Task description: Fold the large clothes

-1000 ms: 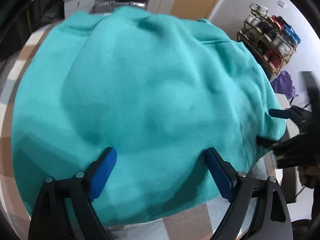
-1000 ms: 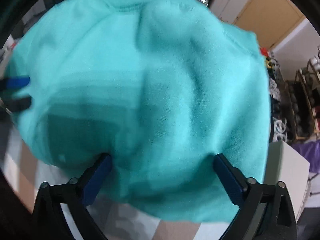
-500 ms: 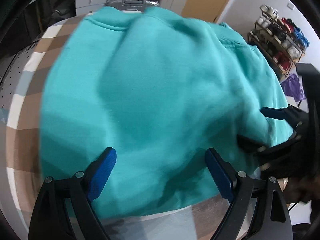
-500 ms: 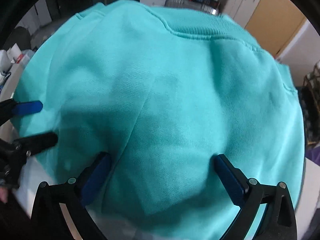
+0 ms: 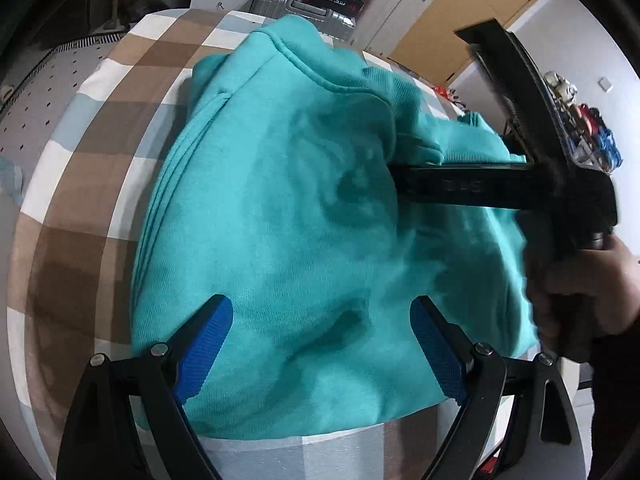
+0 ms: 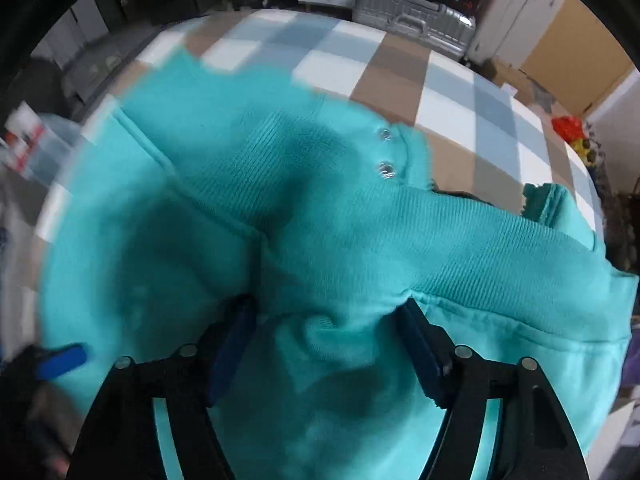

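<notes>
A teal sweatshirt (image 5: 288, 220) lies bunched on a checked tablecloth (image 5: 88, 168). My left gripper (image 5: 320, 344) is open, its blue pads (image 5: 204, 344) spread over the near hem, holding nothing. The right gripper's black body (image 5: 472, 188) reaches across the cloth's upper right, held by a hand (image 5: 580, 288). In the right wrist view the sweatshirt (image 6: 320, 220) fills the frame with a ribbed band and two metal snaps (image 6: 386, 152). My right gripper (image 6: 328, 344) stands partly open with a fold of fabric bulging between its fingers.
The tablecloth (image 6: 440, 80) shows beyond the garment. A silver suitcase (image 6: 412, 12), white drawers and cabinets stand behind the table. A shoe rack (image 5: 588, 136) is at the far right. The left gripper's blue pad (image 6: 60, 360) shows at the right view's lower left.
The sweatshirt has been pushed together from a flat spread into a bunched heap, baring more tablecloth. The right gripper has swung over the cloth and its jaws have narrowed onto a fold.
</notes>
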`<move>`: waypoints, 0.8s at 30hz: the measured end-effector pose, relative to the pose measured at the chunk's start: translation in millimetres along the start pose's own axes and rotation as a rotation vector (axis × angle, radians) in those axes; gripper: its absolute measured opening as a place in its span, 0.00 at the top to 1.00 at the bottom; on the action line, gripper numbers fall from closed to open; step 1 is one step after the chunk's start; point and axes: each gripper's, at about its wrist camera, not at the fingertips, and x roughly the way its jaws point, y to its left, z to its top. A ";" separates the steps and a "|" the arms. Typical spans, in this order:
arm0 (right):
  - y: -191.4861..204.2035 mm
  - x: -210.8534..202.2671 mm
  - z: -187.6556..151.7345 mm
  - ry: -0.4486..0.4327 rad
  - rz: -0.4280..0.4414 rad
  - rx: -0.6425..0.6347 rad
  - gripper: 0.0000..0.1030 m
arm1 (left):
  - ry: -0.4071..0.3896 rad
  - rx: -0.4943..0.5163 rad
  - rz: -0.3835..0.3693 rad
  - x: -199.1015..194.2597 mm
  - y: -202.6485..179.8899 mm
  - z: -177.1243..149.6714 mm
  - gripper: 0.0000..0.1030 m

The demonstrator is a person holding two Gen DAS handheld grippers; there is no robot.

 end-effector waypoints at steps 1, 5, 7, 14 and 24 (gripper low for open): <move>-0.1 0.8 1.6 -0.001 0.001 0.004 0.24 | -0.003 0.006 0.010 -1.9 2.1 -0.2 0.15; -12.4 -10.1 7.1 0.049 0.065 0.023 0.28 | 0.013 0.030 0.039 1.8 -2.8 -2.1 0.15; -12.3 -29.2 11.7 0.015 0.104 0.048 0.30 | 0.005 0.028 0.040 0.9 -3.0 -3.5 0.15; 18.0 -46.2 37.2 -0.089 0.171 0.015 0.30 | -0.048 -0.119 0.022 -17.2 13.5 -4.6 0.15; 40.8 -3.6 35.6 0.004 0.039 -0.121 0.21 | -0.017 -0.077 0.015 -9.2 18.0 2.2 0.15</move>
